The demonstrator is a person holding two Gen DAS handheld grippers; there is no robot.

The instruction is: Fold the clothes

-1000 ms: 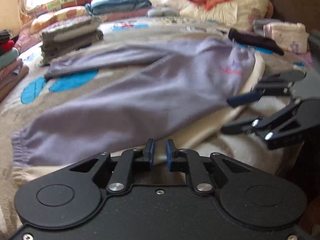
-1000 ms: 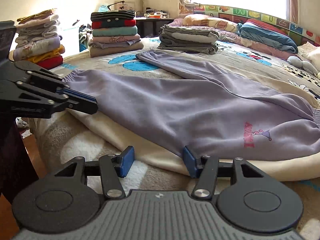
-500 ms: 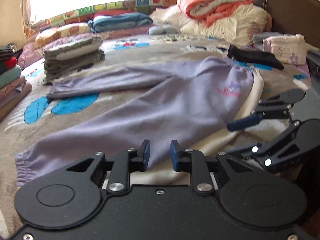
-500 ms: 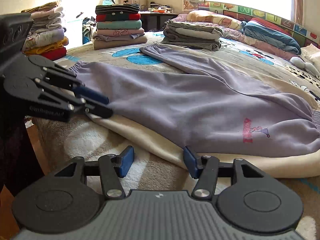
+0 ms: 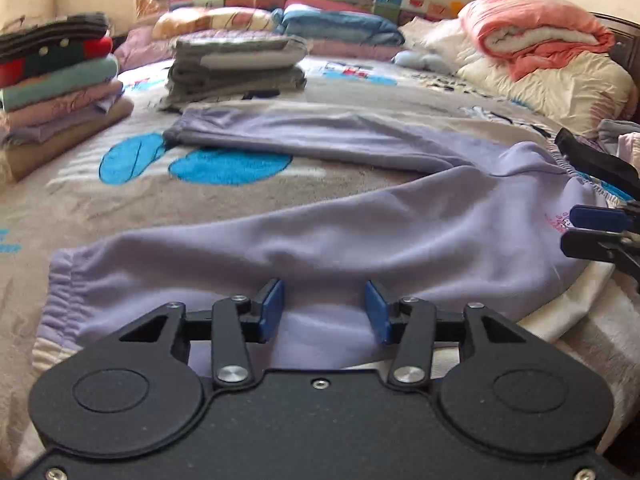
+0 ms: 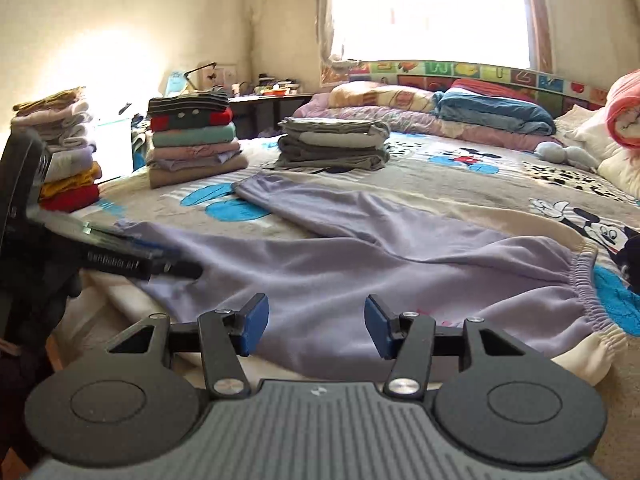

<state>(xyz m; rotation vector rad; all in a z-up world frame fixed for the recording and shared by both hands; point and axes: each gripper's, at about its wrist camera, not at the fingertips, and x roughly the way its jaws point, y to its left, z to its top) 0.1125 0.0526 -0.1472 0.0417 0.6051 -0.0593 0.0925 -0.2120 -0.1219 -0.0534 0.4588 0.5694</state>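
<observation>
Lavender sweatpants [image 5: 360, 224] lie spread flat on the cartoon-print bed cover [image 5: 240, 196], legs toward the left and the elastic waistband [image 6: 580, 280] at the right. My left gripper [image 5: 324, 312] hovers at the near leg's lower edge. Its jaws are opening; purple cloth shows between the blue pads [image 5: 272, 312] but is not pinched. My right gripper [image 6: 316, 324] stands open over the near edge of the seat, close to the pink print, holding nothing. Each gripper shows in the other's view: the right gripper [image 5: 600, 232] and the left gripper [image 6: 160, 264].
A tall stack of folded clothes [image 6: 192, 140] and a grey folded stack [image 6: 332, 144] sit beyond the legs; another stack [image 6: 60, 148] stands off the bed at far left. Pillows and an orange blanket [image 5: 536, 32] fill the head end. A black garment [image 5: 592, 160] lies beside the waistband.
The left jaws have gone from nearly shut to about half open. Both grippers have shifted toward the sweatpants, and the left view has swung and levelled out.
</observation>
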